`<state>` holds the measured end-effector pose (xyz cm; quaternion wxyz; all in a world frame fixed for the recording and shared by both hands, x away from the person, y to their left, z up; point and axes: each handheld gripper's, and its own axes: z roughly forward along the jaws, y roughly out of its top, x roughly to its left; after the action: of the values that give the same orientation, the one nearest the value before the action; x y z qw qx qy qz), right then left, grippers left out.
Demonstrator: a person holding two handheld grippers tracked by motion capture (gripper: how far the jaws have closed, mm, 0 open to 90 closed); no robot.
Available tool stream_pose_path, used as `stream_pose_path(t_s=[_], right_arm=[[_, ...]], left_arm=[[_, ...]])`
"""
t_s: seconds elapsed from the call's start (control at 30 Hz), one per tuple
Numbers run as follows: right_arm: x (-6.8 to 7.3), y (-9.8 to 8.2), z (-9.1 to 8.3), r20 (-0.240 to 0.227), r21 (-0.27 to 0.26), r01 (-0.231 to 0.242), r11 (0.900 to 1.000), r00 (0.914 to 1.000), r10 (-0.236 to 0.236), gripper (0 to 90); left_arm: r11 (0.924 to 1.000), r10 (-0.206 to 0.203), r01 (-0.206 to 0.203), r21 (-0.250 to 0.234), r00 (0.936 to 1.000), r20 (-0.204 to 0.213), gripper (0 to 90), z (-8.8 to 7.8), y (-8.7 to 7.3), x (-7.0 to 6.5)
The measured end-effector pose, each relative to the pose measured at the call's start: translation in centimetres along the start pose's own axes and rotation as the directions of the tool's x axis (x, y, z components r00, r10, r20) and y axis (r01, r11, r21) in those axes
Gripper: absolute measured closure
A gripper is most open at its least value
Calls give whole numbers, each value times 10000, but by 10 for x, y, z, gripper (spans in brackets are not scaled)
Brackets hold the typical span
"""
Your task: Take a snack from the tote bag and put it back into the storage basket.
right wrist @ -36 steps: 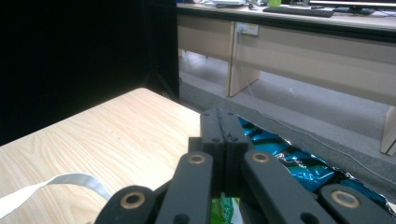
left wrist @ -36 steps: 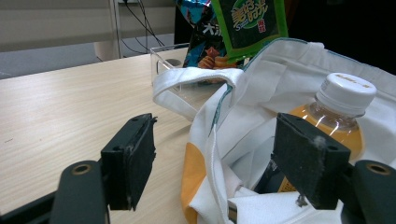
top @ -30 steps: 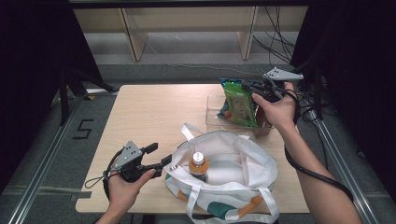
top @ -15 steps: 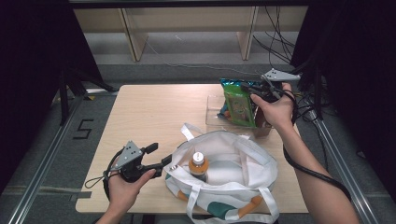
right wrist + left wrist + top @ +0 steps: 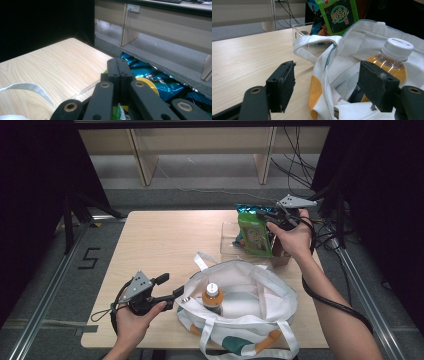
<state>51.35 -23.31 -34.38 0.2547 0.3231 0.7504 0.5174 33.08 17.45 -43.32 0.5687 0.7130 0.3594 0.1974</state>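
My right gripper (image 5: pixel 267 217) is shut on the top of a green snack bag (image 5: pixel 255 234) and holds it upright over a clear plastic box (image 5: pixel 229 240) at the table's far right. In the right gripper view the jaws are pressed together (image 5: pixel 117 68) on the bag's blue foil top (image 5: pixel 152 75). My left gripper (image 5: pixel 177 295) stands open at the left rim of a white tote bag (image 5: pixel 250 315). That rim (image 5: pixel 324 80) lies between its jaws (image 5: pixel 327 68). An orange drink bottle (image 5: pixel 212 296) with a white cap stands inside the tote (image 5: pixel 395 57).
The tote's loose white handle (image 5: pixel 202 260) lies on the wooden table (image 5: pixel 160 240) between the bag and the box. Bare tabletop stretches across the left and middle. Cables (image 5: pixel 325 237) trail off the right edge.
The right gripper and the snack bag have shifted only slightly. The left gripper has stayed at the tote's rim.
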Motion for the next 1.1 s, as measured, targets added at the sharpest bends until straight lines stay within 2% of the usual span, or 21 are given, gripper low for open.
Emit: stream_pose_path(t_s=[0.03, 0.07, 0.1, 0.2, 0.27, 0.3, 0.37, 0.4, 0.47, 0.5, 0.6, 0.67, 0.7, 0.73, 0.77, 0.83, 0.87, 0.93, 0.97, 1.0, 1.1], right_arm=[[1, -1, 0, -10, 14, -176, 9998, 9998, 176, 900], [0, -1, 0, -18, 133, 114, 9998, 9999, -114, 900], [2, -2, 0, 66, 135, -234, 9996, 9997, 233, 900], [0, -4, 1, 124, 327, 89, 9994, 9999, -94, 900], [0, -6, 0, 26, 475, -37, 9989, 10000, 36, 900], [-1, -6, 0, 21, 658, 106, 9978, 9999, -107, 900], [0, -8, 0, 270, 637, 30, 9980, 9996, -48, 900], [1, -9, 1, 306, 559, -203, 9982, 9994, 186, 900], [-3, -10, -1, 199, 795, 266, 9965, 9994, -283, 900], [-1, -11, -2, 248, 815, 57, 9967, 9997, -77, 900], [-1, -10, -2, 232, 817, -34, 9967, 9997, 15, 900], [-2, -9, -2, 268, 758, 156, 9970, 9995, -176, 900], [0, -9, -2, 360, 761, -5, 9971, 9994, -22, 900], [2, -9, -2, 229, 772, -107, 9970, 9997, 89, 900], [2, -9, -1, 237, 745, -13, 9972, 9997, -5, 900], [1, -8, -1, 134, 877, 166, 9960, 9998, -178, 900], [3, -8, 1, 246, 707, 189, 9973, 9995, -207, 900], [3, -5, 2, 91, 604, 505, 9969, 9986, -512, 900], [4, -4, 2, 138, 520, 484, 9975, 9987, -492, 900], [4, -3, 3, -12, 442, 426, 9981, 9991, -426, 900], [3, -1, 5, 138, 300, 694, 9971, 9975, -698, 900]], left_arm=[[10000, 31, -31, -32, 10000, 53, 290, 0, 0, 0], [10000, 26, -26, -34, 10000, 41, 290, 0, 0, 0], [10000, 29, -29, -39, 10000, 46, 290, 0, 0, 0], [10000, 11, -11, -26, 10000, 45, 290, 0, 0, 0], [10000, -4, 4, -15, 10000, 38, 290, 0, 0, -1], [10000, 5, -5, 33, 10000, -8, 290, 0, 0, -1], [10000, 1, -1, 38, 10000, 2, 290, 0, 0, -1], [10000, -11, 11, 39, 10000, 12, 289, 1, 0, -1], [10000, -5, 5, 58, 10000, 14, 289, 1, 0, -1], [10000, 10, -10, 64, 10000, 16, 289, 1, 0, -1], [9999, -110, 110, 86, 9999, 3, 289, 1, -1, -2], [9999, -103, 103, 77, 9999, 2, 289, 1, -1, -2], [9999, -109, 109, 74, 9999, 5, 289, 1, -1, -2], [9999, -112, 112, 77, 9999, -4, 289, 1, 0, -2], [9999, 71, -71, 85, 10000, 30, 289, 1, 0, -1], [10000, 48, -49, 24, 10000, 68, 289, 2, -1, -1], [10000, 48, -49, 37, 9999, 103, 289, 2, -1, -1], [10000, 21, -22, 38, 10000, 88, 290, 2, -1, -1], [10000, 21, -22, 46, 10000, 82, 289, 2, -1, 0], [10000, -8, 7, 44, 10000, 74, 289, 2, -1, 0], [10000, 30, -30, 38, 9999, 97, 289, 2, -1, -1]])
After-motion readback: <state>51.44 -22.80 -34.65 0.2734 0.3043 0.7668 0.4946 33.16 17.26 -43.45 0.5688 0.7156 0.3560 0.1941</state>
